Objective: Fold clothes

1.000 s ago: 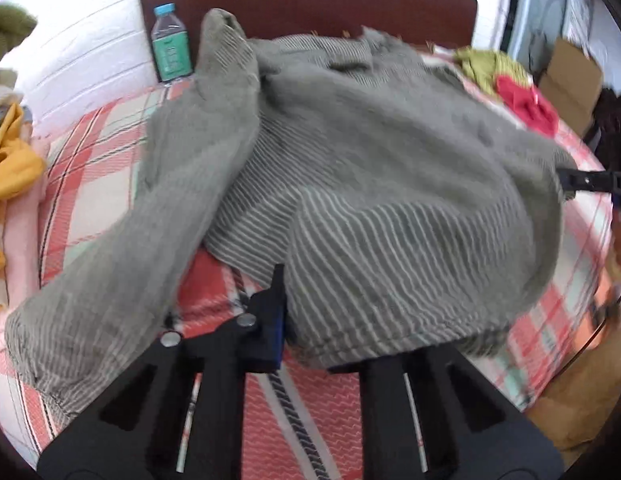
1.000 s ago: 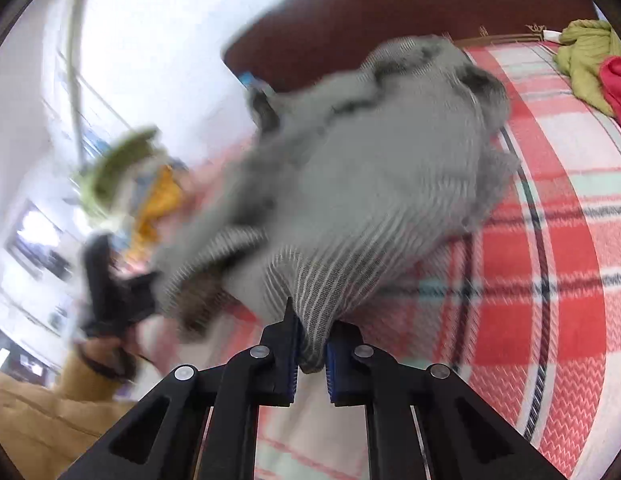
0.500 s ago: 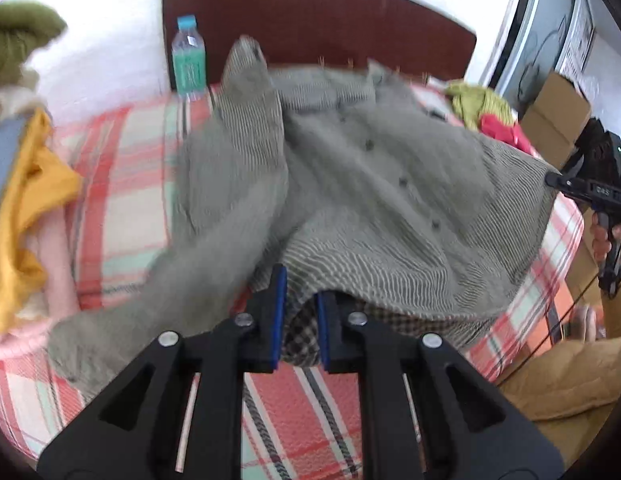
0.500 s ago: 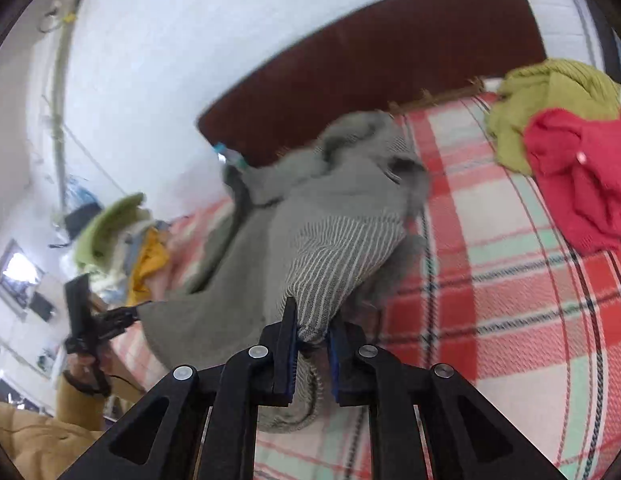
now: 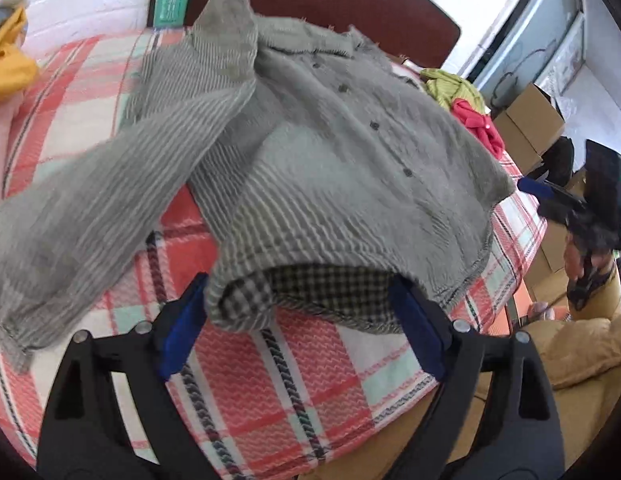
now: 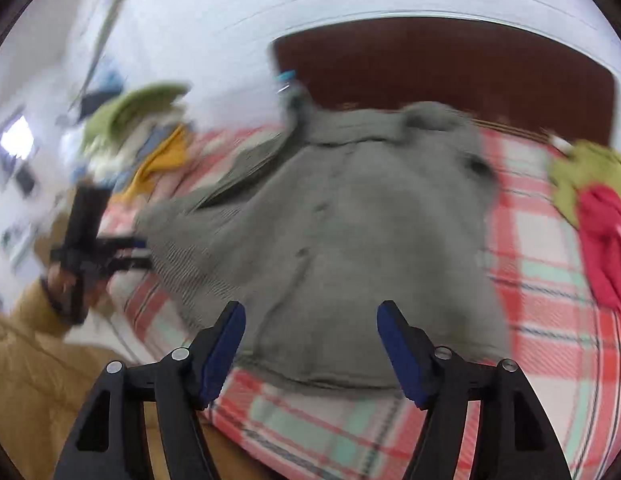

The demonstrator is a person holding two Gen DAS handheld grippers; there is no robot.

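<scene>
The grey striped shirt (image 5: 310, 152) lies spread on the plaid bed (image 5: 294, 384). The left gripper (image 5: 302, 320) and right gripper (image 6: 310, 340) both gape wide, holding nothing, the 2 just beside its hem.

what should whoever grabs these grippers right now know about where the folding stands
Left hand-held gripper: open, hem of the grey striped shirt between its fingers, not pinched.
Right hand-held gripper: open, holding nothing.
Shirt lies button side up on the plaid bedspread, one sleeve flung out sideways.
Done: shirt laid out.
Left: all folds; a red garment and a green garment wait nearby.
</scene>
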